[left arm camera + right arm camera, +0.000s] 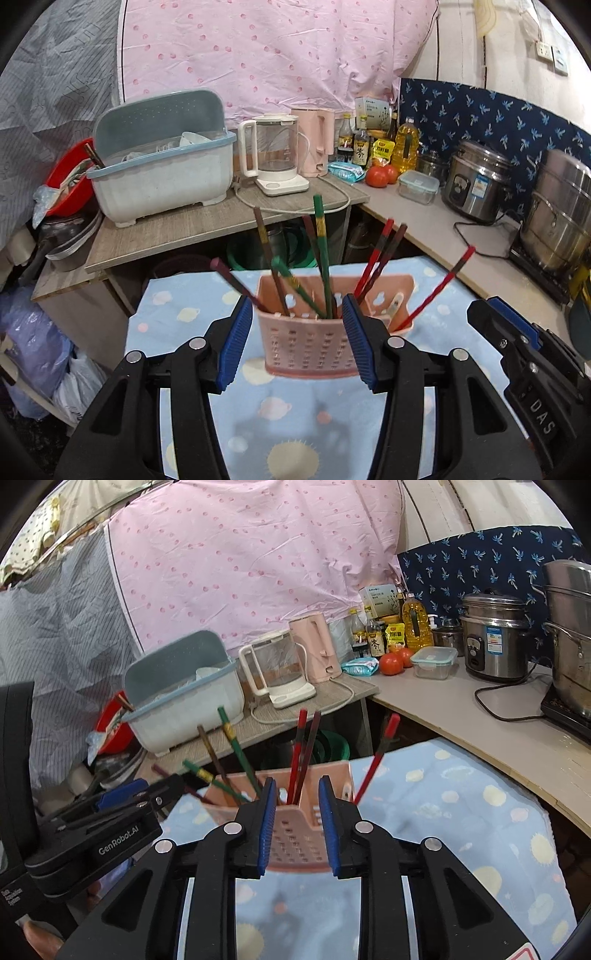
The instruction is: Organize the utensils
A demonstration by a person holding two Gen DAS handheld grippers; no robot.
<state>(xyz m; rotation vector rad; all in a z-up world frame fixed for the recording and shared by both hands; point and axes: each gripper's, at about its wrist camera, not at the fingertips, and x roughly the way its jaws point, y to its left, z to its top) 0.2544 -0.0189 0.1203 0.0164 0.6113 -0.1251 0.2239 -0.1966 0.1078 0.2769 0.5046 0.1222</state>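
Note:
A pink perforated utensil holder (306, 343) (295, 834) stands on a light blue patterned cloth (184, 306). Several chopsticks stick out of it: green ones (320, 251), a red pair (376, 258) and one red stick (439, 288) that leans far right. My left gripper (296, 299) is open just short of the holder, with nothing between its blue pads. In the right wrist view it (147, 794) sits left of the holder. My right gripper (298, 781) is open by a narrow gap, with nothing in it. It (506, 325) shows to the holder's right, apart from it.
Behind the cloth is a wooden shelf with a blue-grey dish rack (162, 173), a glass kettle (275, 155) and a pink kettle (314, 144). The counter on the right carries bottles, tomatoes (378, 175), a lidded box (419, 186), a rice cooker (476, 181) and a steel pot (561, 221).

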